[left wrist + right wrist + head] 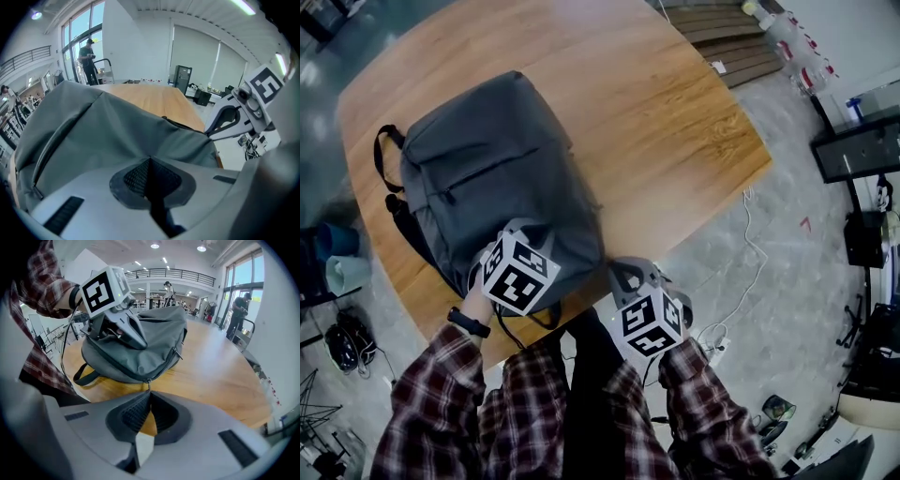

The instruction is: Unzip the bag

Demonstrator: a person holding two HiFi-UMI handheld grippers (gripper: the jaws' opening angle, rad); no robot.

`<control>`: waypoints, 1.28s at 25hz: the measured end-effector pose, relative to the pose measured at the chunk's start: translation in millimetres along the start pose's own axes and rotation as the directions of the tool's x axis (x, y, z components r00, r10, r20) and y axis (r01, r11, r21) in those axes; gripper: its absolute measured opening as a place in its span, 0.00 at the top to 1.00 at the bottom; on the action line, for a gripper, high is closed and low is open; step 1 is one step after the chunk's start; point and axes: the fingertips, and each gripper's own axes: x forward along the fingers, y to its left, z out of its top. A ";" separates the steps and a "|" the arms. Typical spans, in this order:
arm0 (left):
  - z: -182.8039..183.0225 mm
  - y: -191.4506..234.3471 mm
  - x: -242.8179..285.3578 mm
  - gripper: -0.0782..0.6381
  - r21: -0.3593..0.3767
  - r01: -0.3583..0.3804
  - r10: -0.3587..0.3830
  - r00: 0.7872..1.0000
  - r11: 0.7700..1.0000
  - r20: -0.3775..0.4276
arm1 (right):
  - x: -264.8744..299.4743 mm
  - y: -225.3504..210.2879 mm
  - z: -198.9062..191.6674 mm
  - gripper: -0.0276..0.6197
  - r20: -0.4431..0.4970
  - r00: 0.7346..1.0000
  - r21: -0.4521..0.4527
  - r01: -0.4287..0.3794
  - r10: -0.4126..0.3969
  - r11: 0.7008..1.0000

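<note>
A gray bag (492, 164) is lying flat on a wooden table (675, 122). It is sitting at the near left part of the table, and its near end is coming close to the table's near edge. Far past the bag and out to the right, lots of bare wood is showing, so there is wide open room on those sides.

The left gripper (150, 161) is resting on the bag's near end. Its jaws are squeezed all the way together, pinching a bit of the bag's gray cloth at their tips.

The right gripper (149, 394) is hanging right at the table's near edge, just beside the bag's near corner. Its jaws are pressed together too, and they are holding the little zipper pull (149, 384). The dark zipper line is running from there along the bag's side and is looking closed.

A black strap (77, 374) is lying on the wood close to the near edge. Past the table's right edge, a white cord (757, 267) is trailing over the gray floor (797, 309).
</note>
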 end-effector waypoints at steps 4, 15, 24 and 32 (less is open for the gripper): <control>-10.2 0.4 -6.0 0.88 -0.079 -0.034 0.034 0.999 0.996 -0.004 | 11.0 -22.3 8.3 0.93 0.002 1.000 -0.038 0.022 -0.022 0.999; -10.5 -18.6 -9.4 0.88 -0.233 0.011 -0.016 1.000 0.972 -0.020 | 54.8 -79.2 59.8 0.94 0.021 1.000 -0.221 0.022 -0.018 0.975; -3.2 -4.4 -5.8 0.88 -0.291 0.043 -0.048 0.999 0.956 -0.012 | 84.5 -89.3 100.3 0.94 0.038 0.999 -0.276 0.010 0.000 0.961; 39.0 17.8 -10.9 0.88 -0.054 0.122 -0.120 0.992 0.991 0.026 | 78.3 -85.8 101.7 0.94 0.056 0.998 -0.234 -0.012 0.026 0.972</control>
